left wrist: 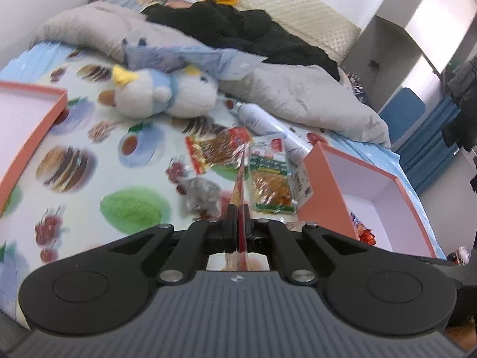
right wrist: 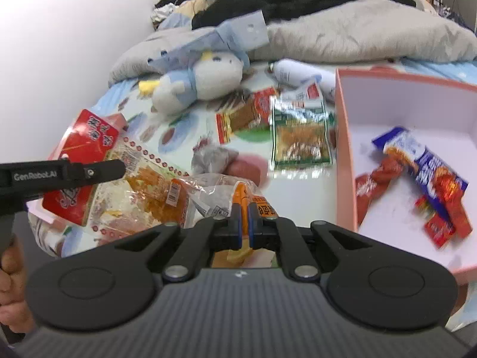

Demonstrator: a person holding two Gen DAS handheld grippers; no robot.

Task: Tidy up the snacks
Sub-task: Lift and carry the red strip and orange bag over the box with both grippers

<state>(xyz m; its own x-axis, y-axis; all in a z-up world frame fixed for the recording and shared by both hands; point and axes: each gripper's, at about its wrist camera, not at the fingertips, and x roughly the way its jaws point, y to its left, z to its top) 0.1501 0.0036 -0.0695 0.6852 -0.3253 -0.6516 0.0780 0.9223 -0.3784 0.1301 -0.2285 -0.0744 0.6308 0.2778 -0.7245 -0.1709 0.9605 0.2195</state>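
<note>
My left gripper (left wrist: 238,208) is shut on a large red snack bag (left wrist: 239,179), seen edge-on; the right wrist view shows that bag (right wrist: 89,161) held by the left gripper's fingers (right wrist: 98,171) above the bed. My right gripper (right wrist: 244,208) is shut on an orange-and-clear snack packet (right wrist: 253,200). A green snack packet (left wrist: 269,176) (right wrist: 299,137) and a red-orange packet (left wrist: 213,149) (right wrist: 244,113) lie on the bedsheet. A pink box (left wrist: 384,191) (right wrist: 345,155) at the right holds several red and blue snacks (right wrist: 423,176).
A pink box lid (left wrist: 35,125) lies at the left. A plush penguin (left wrist: 161,92) (right wrist: 202,77), a white spray can (left wrist: 256,119) (right wrist: 295,73), a crumpled grey wrapper (left wrist: 199,194) (right wrist: 211,158), a grey blanket (left wrist: 313,95) and black clothes (left wrist: 238,29) lie on the bed.
</note>
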